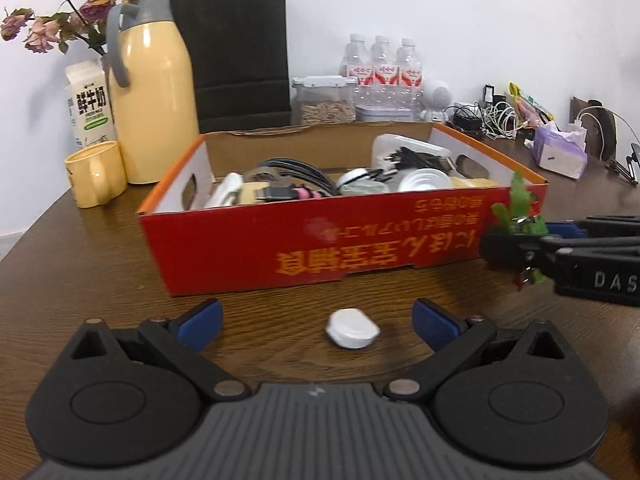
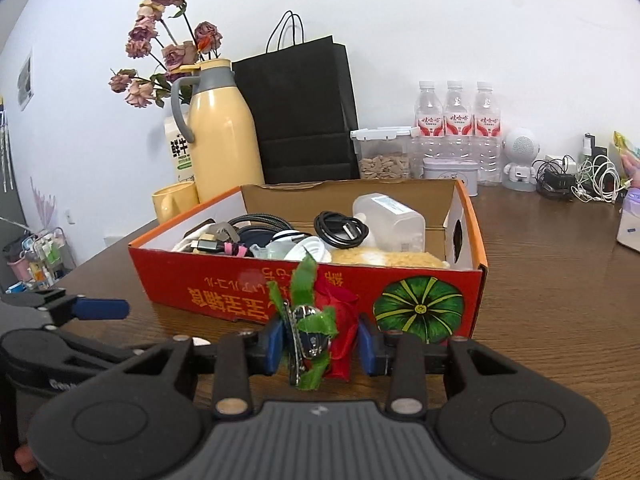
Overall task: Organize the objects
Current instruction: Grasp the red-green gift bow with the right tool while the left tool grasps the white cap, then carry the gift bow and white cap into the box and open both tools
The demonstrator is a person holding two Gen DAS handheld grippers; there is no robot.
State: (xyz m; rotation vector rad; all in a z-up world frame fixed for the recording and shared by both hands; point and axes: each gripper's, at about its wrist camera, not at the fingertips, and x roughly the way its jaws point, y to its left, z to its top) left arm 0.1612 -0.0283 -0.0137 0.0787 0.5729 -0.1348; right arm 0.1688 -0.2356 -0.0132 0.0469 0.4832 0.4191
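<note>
A red cardboard box (image 1: pixel 320 248) (image 2: pixel 224 284) full of cables, a white charger and other small items stands on the brown wooden table. My left gripper (image 1: pixel 318 316) is open just above the tabletop in front of the box. A small white oval object (image 1: pixel 352 328) lies on the table between its fingers, untouched. My right gripper (image 2: pixel 320 344) is shut on a red and green fabric flower with a metal clip (image 2: pixel 340 304) and holds it near the box's front wall. In the left wrist view that flower (image 1: pixel 520 200) and the right gripper (image 1: pixel 520 240) come in from the right.
Left of the box stand a yellow thermos jug (image 1: pixel 154 92), a yellow cup (image 1: pixel 96 178) and a milk carton (image 1: pixel 88 104). Behind the box are a black paper bag (image 1: pixel 236 52), a snack container (image 1: pixel 324 100) and water bottles (image 1: pixel 380 68). Cables (image 1: pixel 496 118) and a tissue pack (image 1: pixel 560 148) lie at the right.
</note>
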